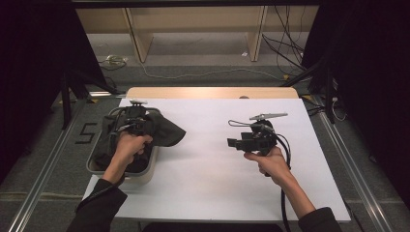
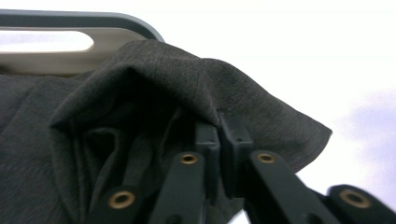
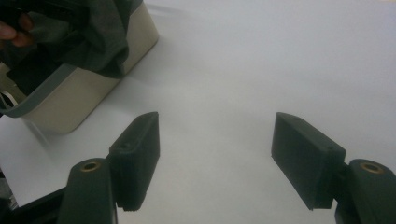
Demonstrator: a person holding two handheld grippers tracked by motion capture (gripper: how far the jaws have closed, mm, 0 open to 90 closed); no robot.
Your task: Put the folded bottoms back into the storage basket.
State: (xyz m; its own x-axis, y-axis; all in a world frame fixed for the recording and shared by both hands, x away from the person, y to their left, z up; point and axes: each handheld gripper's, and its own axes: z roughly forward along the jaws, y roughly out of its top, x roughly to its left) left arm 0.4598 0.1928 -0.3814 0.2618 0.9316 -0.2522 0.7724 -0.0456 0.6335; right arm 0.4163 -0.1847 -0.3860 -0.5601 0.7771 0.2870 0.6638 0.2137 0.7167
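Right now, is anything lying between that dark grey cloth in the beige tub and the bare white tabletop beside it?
Nothing visible. The dark grey cloth already drapes over the beige tub rim, pinched in the left gripper; the white tabletop alongside looks bare.

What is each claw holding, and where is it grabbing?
The left claw is shut on the dark grey cloth, pinching a raised fold of it over the basket. The right claw is open above the white table, holding nothing.

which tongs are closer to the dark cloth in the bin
Left. The left tongs are shut on the dark cloth at the bin; the right tongs hang open over bare table.
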